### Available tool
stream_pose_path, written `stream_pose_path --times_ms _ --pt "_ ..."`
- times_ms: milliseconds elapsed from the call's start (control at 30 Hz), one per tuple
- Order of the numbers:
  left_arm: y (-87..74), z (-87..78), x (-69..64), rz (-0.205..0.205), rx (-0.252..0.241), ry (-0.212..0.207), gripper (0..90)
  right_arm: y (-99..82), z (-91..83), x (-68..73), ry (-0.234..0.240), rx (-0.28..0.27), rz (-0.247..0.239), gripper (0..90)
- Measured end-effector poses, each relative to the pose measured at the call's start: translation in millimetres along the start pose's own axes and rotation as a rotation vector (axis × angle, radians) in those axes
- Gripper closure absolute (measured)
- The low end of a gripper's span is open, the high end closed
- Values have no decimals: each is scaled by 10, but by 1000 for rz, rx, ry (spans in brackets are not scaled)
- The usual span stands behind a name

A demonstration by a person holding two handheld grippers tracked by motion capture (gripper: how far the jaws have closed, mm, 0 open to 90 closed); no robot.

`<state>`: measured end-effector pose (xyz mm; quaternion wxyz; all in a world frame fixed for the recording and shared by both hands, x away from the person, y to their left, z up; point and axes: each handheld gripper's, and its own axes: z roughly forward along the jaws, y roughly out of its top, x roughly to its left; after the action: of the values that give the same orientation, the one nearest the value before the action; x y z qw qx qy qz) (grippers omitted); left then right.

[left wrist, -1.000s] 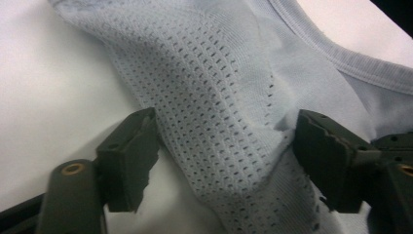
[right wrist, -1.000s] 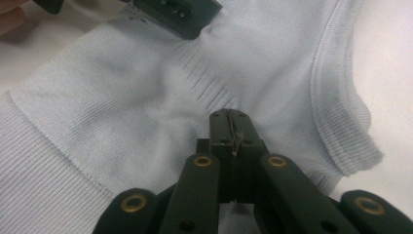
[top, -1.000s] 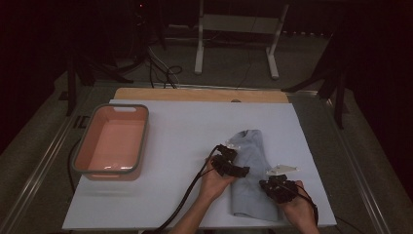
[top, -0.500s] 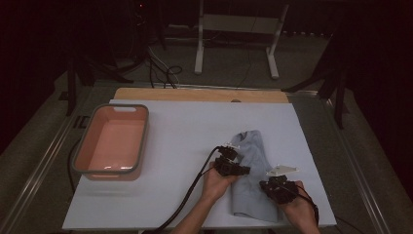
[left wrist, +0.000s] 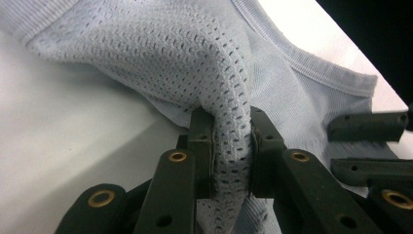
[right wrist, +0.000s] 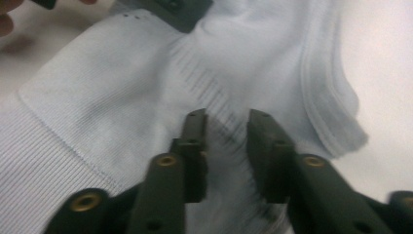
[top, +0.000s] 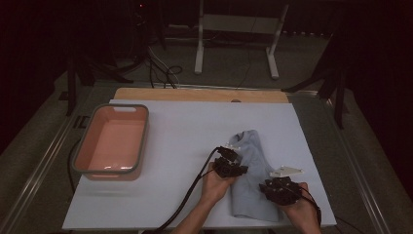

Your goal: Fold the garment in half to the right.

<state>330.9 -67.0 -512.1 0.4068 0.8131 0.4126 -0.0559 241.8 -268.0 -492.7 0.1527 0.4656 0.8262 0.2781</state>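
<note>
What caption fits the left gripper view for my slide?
Left tongs pinch a raised fold of pale blue mesh garment above the white table.

The shirt (top: 253, 183) is a pale blue-grey, with an open mesh knit full of tiny holes in one part and fine ribbing along the hems. Both grippers are plain black with brass-coloured rivets. The tub (top: 82, 146) is salmon pink inside with a grey rim, sitting on a white table (top: 185, 126).

A dim room surrounds the white table (top: 195, 126), with a white metal stand (top: 237, 29) and floor cables (top: 163, 73) behind.
</note>
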Motion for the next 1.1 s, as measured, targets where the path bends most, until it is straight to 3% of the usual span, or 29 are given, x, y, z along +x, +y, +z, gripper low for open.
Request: stream_pose_path --times_ms 100,233,300,367,700,800,900,1000,1100 --pt "-1 -34 3 11 0 11 771 -16 -27 23 -14 -7 -1 519" --pt "-4 -58 6 22 -7 18 771 -15 -33 47 -29 -7 -1 477" --pt "-10 -71 13 23 -11 21 770 -18 -43 82 -58 -9 7 347" --pt "-12 -76 18 25 -8 22 770 -22 -45 78 -63 -8 16 300" --pt "-24 -98 27 33 -10 38 769 -73 -91 50 -77 -10 55 228" --pt "-34 -142 84 14 -18 44 770 -118 -61 6 -80 25 72 224" --pt "-44 -162 109 13 -17 45 770 -128 -34 -38 -36 34 117 236" --pt "-46 -162 113 9 -19 45 769 -126 -26 -46 -28 37 126 240" --pt "-52 -153 115 9 -18 45 769 -133 46 -103 25 63 181 282"
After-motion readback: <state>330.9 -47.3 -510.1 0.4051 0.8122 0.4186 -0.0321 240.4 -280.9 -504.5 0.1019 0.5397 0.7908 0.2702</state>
